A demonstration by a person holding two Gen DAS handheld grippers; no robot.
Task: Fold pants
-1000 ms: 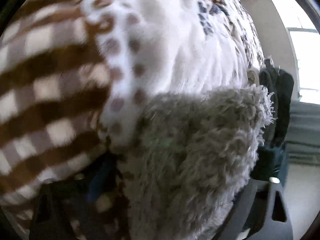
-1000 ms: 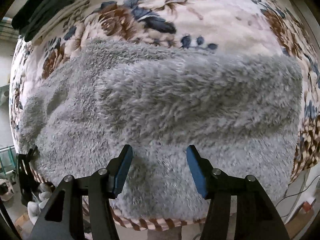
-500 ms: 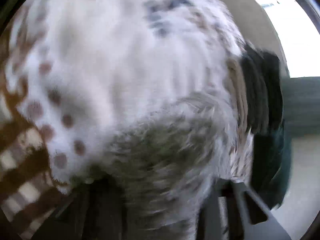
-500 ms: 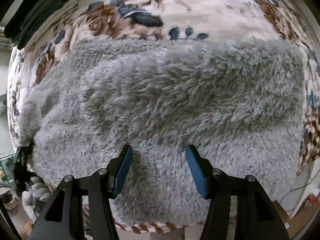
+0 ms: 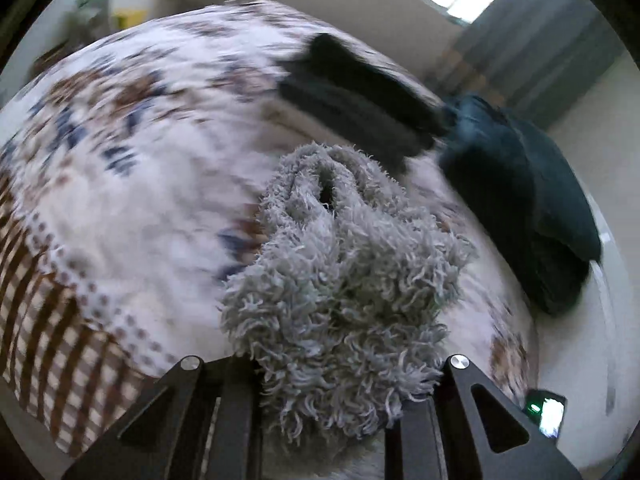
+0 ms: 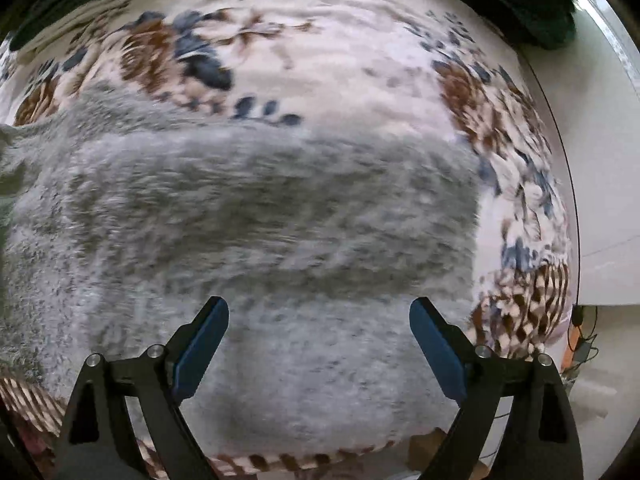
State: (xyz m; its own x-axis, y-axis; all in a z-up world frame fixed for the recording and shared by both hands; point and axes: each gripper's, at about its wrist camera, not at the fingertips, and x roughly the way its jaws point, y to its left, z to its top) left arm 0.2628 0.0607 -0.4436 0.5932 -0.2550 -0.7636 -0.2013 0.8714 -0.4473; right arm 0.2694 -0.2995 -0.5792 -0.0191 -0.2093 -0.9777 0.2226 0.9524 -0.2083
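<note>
Left wrist view: the left gripper (image 5: 332, 396), its black fingers (image 5: 236, 408) having just been closing, is clamped on a bunched end of the shaggy grey fleece pants (image 5: 340, 280), which rise in a rumpled fold straight out of the jaws above the cream bedspread printed with brown and blue flowers and a brown checked border (image 5: 132, 208). Beyond the raised fleece, a stack of folded dark garments (image 5: 360, 100) lies on the bedspread, with a heap of dark teal cloth (image 5: 532, 208) beside it at the bed's edge; a grey curtain (image 5: 536, 44) hangs under a bright window behind. Much of this picture is smeared by motion. Right wrist view: the right gripper (image 6: 320, 344), black with blue pads (image 6: 200, 348), points down at the same pants (image 6: 260, 220), which lie spread flat across the bedspread (image 6: 340, 60) in a broad grey band reaching the near edge of the bed. Its jaws have just been opening and now stand wide apart with nothing pinched between them; whether the pad tips touch the pile cannot be told. Pale floor (image 6: 600, 184) shows at right.
</note>
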